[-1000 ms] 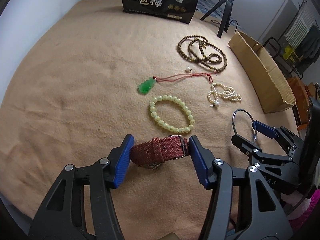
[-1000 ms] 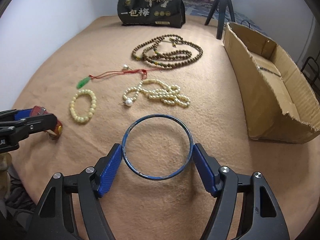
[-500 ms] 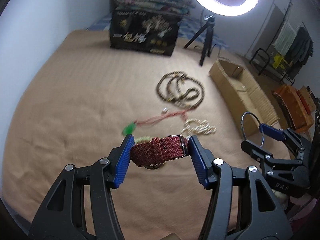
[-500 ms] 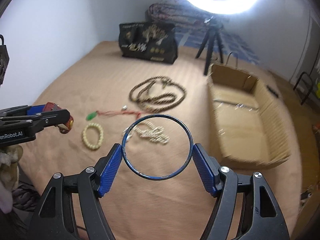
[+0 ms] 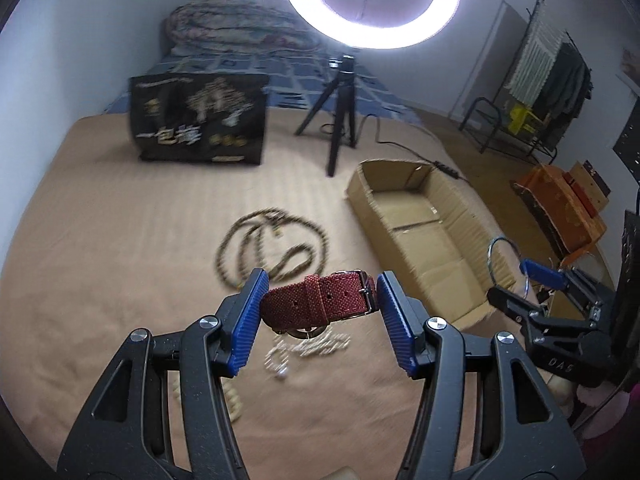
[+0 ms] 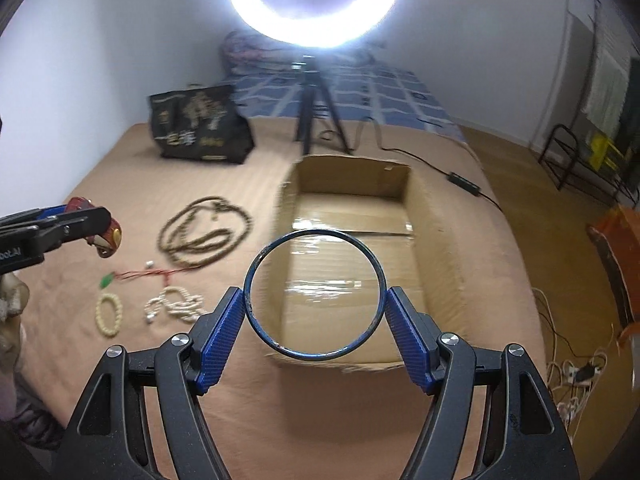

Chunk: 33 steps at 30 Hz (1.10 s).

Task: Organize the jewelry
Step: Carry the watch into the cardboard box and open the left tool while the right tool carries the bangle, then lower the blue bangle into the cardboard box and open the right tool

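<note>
Motion blur smears the brown bead necklace (image 5: 272, 246) and the pearl strand (image 5: 308, 346) on the bed. The watch (image 5: 320, 300) face is hidden behind its red strap. The left gripper (image 6: 52, 232) is cut off by the picture's edge. Print on the black bag (image 6: 200, 128) is unreadable.

At twelve o'clock we see a lit ring light (image 6: 316, 4) on a black tripod (image 6: 316, 112), its cable (image 6: 420, 160) trailing toward three o'clock. A black printed bag (image 6: 200, 128) stands at ten o'clock on the tan blanket (image 6: 480, 280). Behind it lie a blue checked sheet (image 6: 380, 96) and a folded quilt (image 5: 240, 24). At three o'clock stands a clothes rack (image 5: 552, 64).
</note>
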Each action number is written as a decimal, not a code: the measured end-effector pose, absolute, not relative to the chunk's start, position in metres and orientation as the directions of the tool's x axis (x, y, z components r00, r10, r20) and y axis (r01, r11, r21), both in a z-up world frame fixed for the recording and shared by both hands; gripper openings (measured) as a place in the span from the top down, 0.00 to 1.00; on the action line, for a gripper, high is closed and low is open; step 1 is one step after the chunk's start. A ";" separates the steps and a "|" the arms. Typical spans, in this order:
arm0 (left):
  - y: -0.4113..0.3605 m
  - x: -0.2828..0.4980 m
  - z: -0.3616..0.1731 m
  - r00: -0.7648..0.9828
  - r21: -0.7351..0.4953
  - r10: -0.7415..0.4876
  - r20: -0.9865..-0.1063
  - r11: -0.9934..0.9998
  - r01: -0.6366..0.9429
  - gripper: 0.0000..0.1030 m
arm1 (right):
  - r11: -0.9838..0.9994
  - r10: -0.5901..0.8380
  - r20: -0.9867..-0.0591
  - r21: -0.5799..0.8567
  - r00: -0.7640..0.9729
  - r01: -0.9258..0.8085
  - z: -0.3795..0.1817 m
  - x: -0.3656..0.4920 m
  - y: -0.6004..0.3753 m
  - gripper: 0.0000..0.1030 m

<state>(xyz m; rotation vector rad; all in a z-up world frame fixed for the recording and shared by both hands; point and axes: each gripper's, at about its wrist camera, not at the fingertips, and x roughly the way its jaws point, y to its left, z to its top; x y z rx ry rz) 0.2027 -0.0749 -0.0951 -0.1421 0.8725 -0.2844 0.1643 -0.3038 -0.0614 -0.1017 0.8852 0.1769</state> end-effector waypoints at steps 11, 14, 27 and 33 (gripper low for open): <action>-0.141 0.266 -0.108 0.563 -0.282 -0.370 -0.739 0.929 0.241 0.44 | 0.994 0.070 -0.812 0.005 0.580 -0.112 -0.085 0.188 -0.337 0.30; -0.159 0.278 -0.115 0.548 -0.281 -0.376 -0.747 0.926 0.251 0.44 | 0.995 0.074 -0.817 0.022 0.572 -0.097 -0.090 0.192 -0.343 0.30; -0.200 0.300 -0.132 0.496 -0.286 -0.382 -0.780 0.922 0.260 0.41 | 0.998 0.054 -0.831 0.026 0.553 -0.059 -0.099 0.197 -0.358 0.30; -0.199 0.296 -0.124 0.515 -0.268 -0.371 -0.773 0.926 0.265 0.35 | 0.998 0.049 -0.832 0.022 0.553 -0.056 -0.098 0.196 -0.360 0.30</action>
